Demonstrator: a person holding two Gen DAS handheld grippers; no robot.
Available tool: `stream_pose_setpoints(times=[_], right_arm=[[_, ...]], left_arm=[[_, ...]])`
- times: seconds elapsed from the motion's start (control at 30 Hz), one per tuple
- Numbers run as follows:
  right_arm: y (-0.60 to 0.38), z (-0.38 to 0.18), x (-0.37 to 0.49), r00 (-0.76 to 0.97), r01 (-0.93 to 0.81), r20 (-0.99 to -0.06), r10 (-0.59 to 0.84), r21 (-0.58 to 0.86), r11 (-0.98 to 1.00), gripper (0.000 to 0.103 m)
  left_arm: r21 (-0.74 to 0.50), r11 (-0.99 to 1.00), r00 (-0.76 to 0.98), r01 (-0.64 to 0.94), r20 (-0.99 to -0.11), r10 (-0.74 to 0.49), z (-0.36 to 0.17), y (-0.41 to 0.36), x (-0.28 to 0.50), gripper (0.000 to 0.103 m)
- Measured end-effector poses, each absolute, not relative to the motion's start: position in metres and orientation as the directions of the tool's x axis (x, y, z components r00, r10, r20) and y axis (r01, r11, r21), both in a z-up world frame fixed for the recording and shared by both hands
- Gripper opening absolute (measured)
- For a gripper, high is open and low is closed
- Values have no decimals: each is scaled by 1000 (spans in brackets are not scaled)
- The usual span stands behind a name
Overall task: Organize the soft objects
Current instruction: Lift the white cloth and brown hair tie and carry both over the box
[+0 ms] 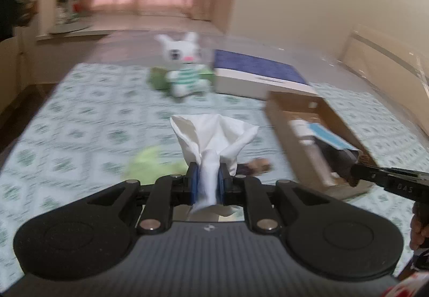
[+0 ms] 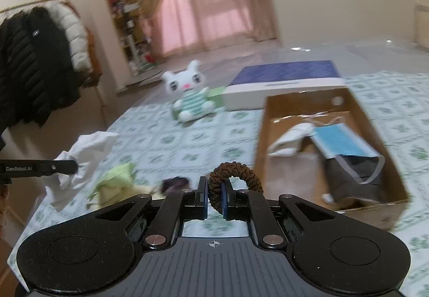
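My left gripper (image 1: pixel 208 179) is shut on a white cloth (image 1: pixel 214 136), which fans out above the jaws, lifted off the bed. In the right wrist view the same white cloth (image 2: pixel 85 152) hangs at the left from the left gripper's black finger. My right gripper (image 2: pixel 215 195) is shut on a brown hair scrunchie (image 2: pixel 236 176), held above the bed. An open cardboard box (image 2: pixel 375 122) lies to the right with a blue face mask (image 2: pixel 340 141), a white item and a grey item inside. A light green cloth (image 2: pixel 115 181) and a small dark item (image 2: pixel 175 183) lie on the bed below the grippers.
A white rabbit plush (image 1: pixel 185 66) in a green striped top sits at the far end of the green-patterned bedsheet (image 1: pixel 93 114). A flat white box with a blue lid (image 1: pixel 257 74) lies beside it. Dark coats (image 2: pixel 34 61) hang at the left; pink curtains are beyond.
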State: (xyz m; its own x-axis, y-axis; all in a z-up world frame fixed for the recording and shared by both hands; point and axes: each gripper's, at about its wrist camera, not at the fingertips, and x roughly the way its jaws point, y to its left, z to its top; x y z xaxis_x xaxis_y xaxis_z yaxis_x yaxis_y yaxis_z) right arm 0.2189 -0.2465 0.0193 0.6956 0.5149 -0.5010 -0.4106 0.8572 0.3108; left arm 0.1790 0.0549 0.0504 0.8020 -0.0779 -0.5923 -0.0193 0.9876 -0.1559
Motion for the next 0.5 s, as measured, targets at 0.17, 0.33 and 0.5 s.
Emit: stream_pose_setpoints(times=[0.17, 0.33, 0.5], right_arm=[[-281, 25, 222, 735, -349, -491, 468, 318, 881, 10], [-307, 26, 234, 753, -303, -481, 448, 350, 886, 10], [-324, 23, 249, 756, -275, -479, 445, 385, 881, 10]], left_arm=[[-164, 981, 792, 100, -584, -178, 53, -5, 214, 14], [-195, 968, 768, 158, -592, -244, 48, -56, 249, 14], [-225, 957, 735, 184, -614, -286, 41, -99, 282, 14]])
